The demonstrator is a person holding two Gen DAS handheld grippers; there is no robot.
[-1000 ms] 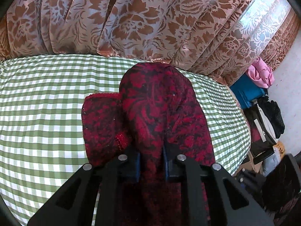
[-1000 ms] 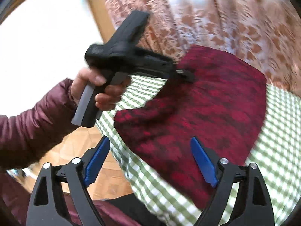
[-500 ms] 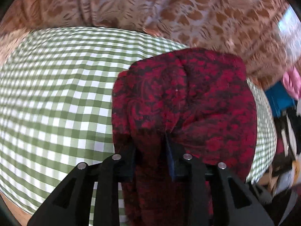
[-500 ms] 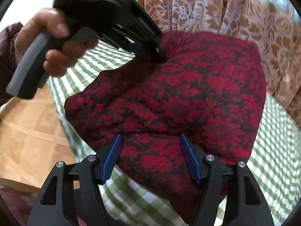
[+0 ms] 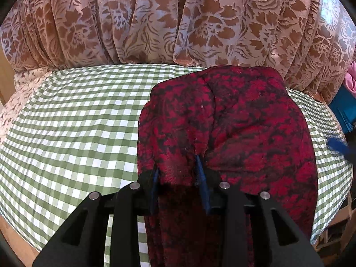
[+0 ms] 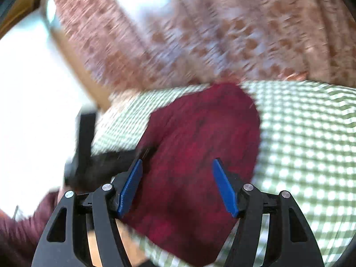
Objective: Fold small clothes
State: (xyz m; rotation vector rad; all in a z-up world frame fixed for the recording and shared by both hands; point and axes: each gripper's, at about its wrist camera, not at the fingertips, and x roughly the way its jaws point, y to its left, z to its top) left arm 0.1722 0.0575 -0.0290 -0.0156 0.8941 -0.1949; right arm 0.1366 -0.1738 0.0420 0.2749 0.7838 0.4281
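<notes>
**Red-and-black garment pinched by left gripper on gingham-covered table**

Red-and-black patterned garment [image 5: 233, 133] lies on the green gingham tablecloth [image 5: 73, 129], bunched toward 3 o'clock of the table in the left wrist view. Left gripper [image 5: 178, 173]: jaws closed on a raised fold of the garment at its 6 o'clock edge. Floral curtain [image 5: 178, 22] hangs at 12 o'clock. Right gripper [image 6: 178, 184]: blue fingers [image 6: 223, 187] spread wide, nothing between them, hovering over the garment; this view is motion-blurred.

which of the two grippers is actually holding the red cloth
The left gripper: its blue fingers pinch a bunched fold of the red cloth. The right gripper hangs open above it, gripping nothing.
</notes>
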